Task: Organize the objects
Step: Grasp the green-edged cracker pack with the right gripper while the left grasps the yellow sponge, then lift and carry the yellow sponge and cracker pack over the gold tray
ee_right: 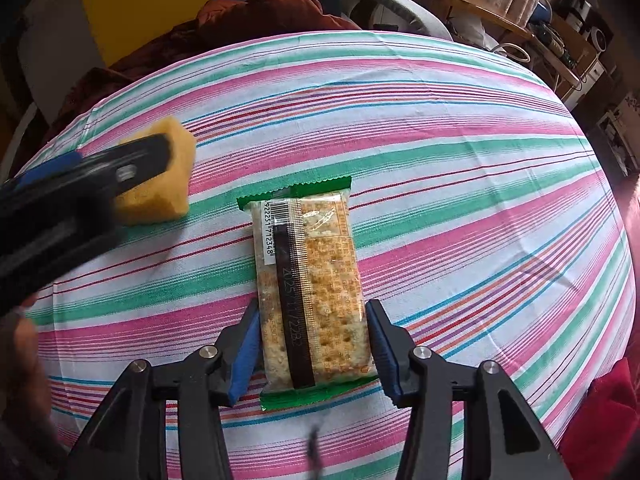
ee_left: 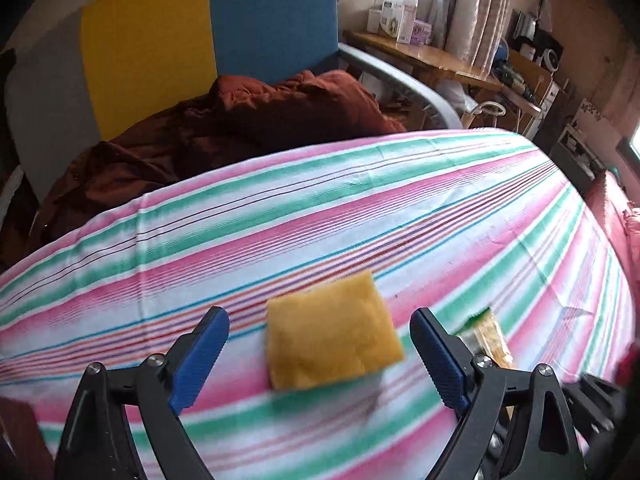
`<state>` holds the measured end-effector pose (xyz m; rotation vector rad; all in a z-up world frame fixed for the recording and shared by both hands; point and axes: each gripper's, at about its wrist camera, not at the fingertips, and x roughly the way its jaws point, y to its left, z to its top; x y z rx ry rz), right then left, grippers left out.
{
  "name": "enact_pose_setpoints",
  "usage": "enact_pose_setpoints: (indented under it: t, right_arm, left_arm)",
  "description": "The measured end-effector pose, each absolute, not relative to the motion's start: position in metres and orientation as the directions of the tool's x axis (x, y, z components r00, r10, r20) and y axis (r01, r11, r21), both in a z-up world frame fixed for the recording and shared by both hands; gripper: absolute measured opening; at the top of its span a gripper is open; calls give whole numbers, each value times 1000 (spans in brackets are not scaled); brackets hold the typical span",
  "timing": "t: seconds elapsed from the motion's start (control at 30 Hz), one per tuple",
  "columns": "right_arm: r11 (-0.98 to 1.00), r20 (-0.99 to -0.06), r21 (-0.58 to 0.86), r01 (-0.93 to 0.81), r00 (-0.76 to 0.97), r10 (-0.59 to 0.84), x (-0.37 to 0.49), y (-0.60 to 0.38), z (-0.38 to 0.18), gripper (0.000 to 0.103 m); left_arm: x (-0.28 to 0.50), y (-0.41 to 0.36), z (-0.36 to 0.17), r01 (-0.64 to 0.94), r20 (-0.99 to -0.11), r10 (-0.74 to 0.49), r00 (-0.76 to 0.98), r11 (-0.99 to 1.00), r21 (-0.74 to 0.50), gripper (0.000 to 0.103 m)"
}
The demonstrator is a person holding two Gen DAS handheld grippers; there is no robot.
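A yellow sponge (ee_left: 334, 330) lies on the striped tablecloth (ee_left: 360, 208), between the spread fingers of my left gripper (ee_left: 320, 320), which is open around it without touching. In the right wrist view the sponge (ee_right: 172, 168) sits at the left, partly behind the left gripper's blurred finger (ee_right: 80, 192). A clear cracker packet with green ends (ee_right: 312, 288) lies lengthwise on the cloth. My right gripper (ee_right: 312, 312) straddles its near half, blue pads close to both sides with small gaps. The packet's end shows in the left wrist view (ee_left: 486, 336).
The table's far edge meets a rust-brown blanket (ee_left: 224, 128) on a chair with yellow and blue panels (ee_left: 208, 28). A wooden desk (ee_left: 432, 56) with boxes stands at the back right. A red cloth (ee_right: 600, 416) lies at the table's right edge.
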<state>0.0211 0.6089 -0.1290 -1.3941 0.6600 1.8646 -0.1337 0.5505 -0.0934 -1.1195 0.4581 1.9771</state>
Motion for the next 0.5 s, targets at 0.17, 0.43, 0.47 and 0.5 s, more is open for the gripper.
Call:
enact_pose_setpoints:
  t: [0.17, 0.43, 0.47, 0.5]
  right_arm:
    - [-626, -956, -23, -780, -167, 243, 17, 612, -129, 52]
    - [-632, -950, -18, -775, -184, 253, 11, 618, -129, 51]
    - [-635, -949, -18, -772, -187, 255, 10, 619, -129, 51]
    - [-638, -947, -19, -770, -190, 257, 9, 620, -129, 50]
  left_arm:
    - [-150, 563, -120, -775, -868, 431, -244, -626, -93, 84]
    - [-129, 535, -116, -791, -828, 487, -276, -605, -92, 61]
    - [-126, 526, -115, -780, -827, 484, -287, -619, -92, 60]
    - [-123, 519, -114, -773, -826, 481, -292, -627, -92, 60]
